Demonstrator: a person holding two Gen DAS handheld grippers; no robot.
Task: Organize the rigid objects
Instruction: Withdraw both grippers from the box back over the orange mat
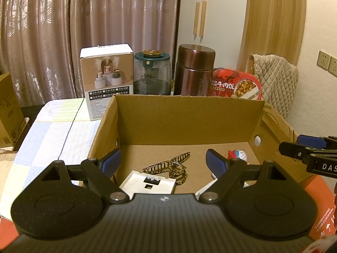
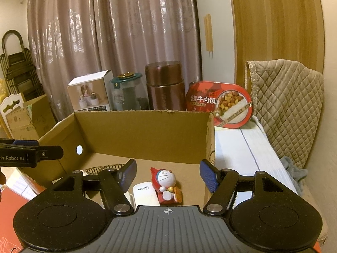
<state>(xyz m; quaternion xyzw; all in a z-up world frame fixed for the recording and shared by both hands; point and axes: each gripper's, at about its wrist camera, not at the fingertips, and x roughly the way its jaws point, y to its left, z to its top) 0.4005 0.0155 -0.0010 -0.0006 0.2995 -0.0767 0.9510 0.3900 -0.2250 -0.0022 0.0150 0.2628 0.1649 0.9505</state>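
Your left gripper (image 1: 163, 162) & right gripper (image 2: 167, 174) hover wide open, empty, over the cardboard box (image 1: 189, 118). Hair claw (image 1: 170, 166) mid-floor, cat figurine (image 2: 167, 184) toward right wall; far half bare.

brown box (image 1: 185, 118), tortoiseshell hair clip (image 1: 172, 164)

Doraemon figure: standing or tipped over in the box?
Tipped. The Doraemon figure lies on its back on the cardboard box floor, face up, beside the white Midea remote.

Mauve patterned curtains (image 1: 63, 31) fill the upper left; a white wardrobe (image 1: 212, 10) and wood panel (image 1: 273, 21) stand upper right.
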